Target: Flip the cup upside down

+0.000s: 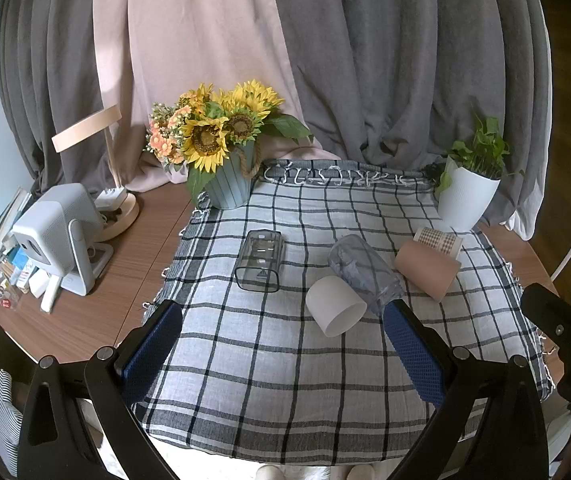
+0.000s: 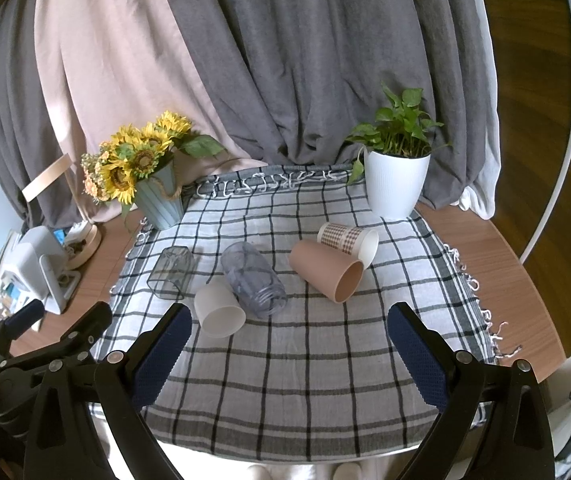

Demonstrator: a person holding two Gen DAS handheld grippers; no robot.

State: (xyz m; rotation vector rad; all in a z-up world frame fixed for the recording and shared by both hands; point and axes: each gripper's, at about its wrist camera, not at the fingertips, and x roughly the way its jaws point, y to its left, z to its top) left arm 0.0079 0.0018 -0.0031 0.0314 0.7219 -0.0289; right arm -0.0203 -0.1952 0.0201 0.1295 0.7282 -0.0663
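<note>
Several cups lie on their sides on a checked cloth (image 1: 269,364) (image 2: 305,364): a square smoky clear cup (image 1: 260,261) (image 2: 171,269), a white cup (image 1: 335,306) (image 2: 219,309), a clear bluish cup (image 1: 363,273) (image 2: 253,278), a tan cup (image 1: 427,270) (image 2: 327,270) and a checked paper cup (image 1: 439,240) (image 2: 347,240). My left gripper (image 1: 283,320) is open and empty, above the cloth's near part; the white cup lies just beyond its fingertips. My right gripper (image 2: 289,324) is open and empty, short of the cups.
A sunflower pot (image 1: 229,184) (image 2: 161,204) stands at the cloth's back left, a white plant pot (image 1: 467,196) (image 2: 395,188) at the back right. A white device (image 1: 57,236), a lamp base and clutter sit on the wooden table at left. Curtains hang behind.
</note>
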